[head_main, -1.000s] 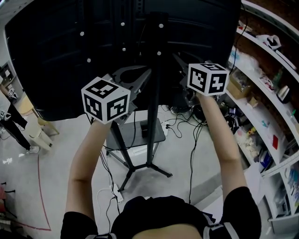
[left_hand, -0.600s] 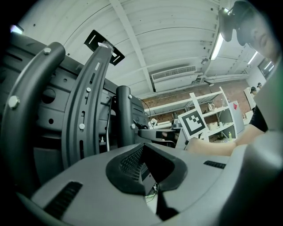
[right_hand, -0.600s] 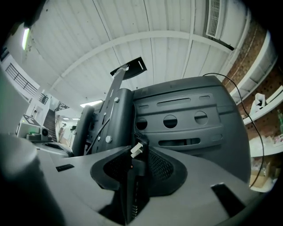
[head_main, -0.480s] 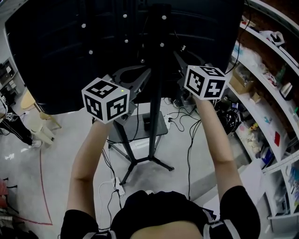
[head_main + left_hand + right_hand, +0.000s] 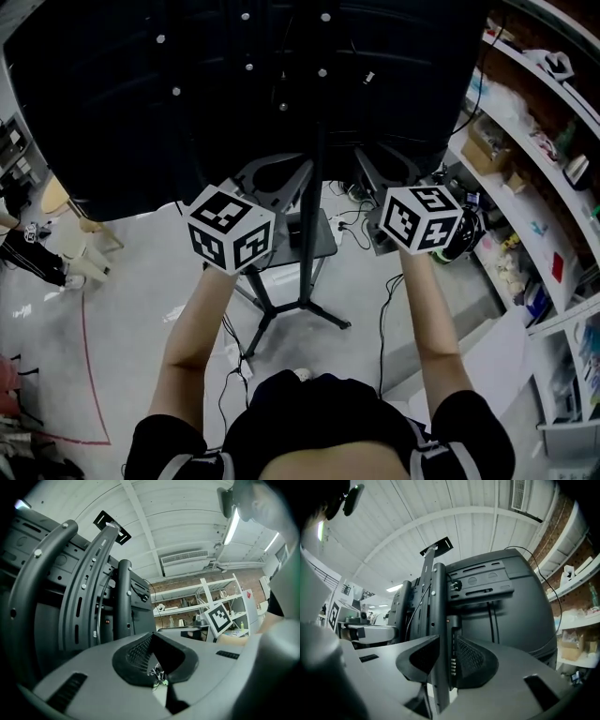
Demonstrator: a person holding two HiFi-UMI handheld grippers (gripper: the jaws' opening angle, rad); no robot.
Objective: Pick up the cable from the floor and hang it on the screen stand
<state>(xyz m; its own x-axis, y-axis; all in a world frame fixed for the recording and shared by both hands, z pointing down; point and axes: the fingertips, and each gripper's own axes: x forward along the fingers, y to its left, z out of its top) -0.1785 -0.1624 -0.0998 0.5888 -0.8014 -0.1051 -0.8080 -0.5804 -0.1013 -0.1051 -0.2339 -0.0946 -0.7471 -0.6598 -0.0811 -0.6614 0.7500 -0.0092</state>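
Note:
The screen stand's black pole [image 5: 317, 216] rises in front of me to the big dark screen back [image 5: 141, 94]. Black cables [image 5: 382, 323] trail over the floor right of its legs; which one is the task's cable I cannot tell. My left gripper [image 5: 272, 183] is just left of the pole, with its pads meeting at the tip [image 5: 152, 637] and nothing seen between them. Beyond it are the mount's curved brackets [image 5: 89, 583]. My right gripper [image 5: 380, 183] is just right of the pole and open [image 5: 443, 653], the pole [image 5: 436, 602] showing through its gap.
Cluttered shelves [image 5: 534, 141] line the right wall. A small black platform [image 5: 309, 246] sits low on the stand, whose legs [image 5: 323, 317] spread across the floor. A white cable [image 5: 239, 361] lies by my feet. A chair [image 5: 61, 202] and a red floor line [image 5: 89, 375] are at left.
Both grippers have dropped lower in front of the stand, the right one further. Their cubes now sit below the screen's bottom edge.

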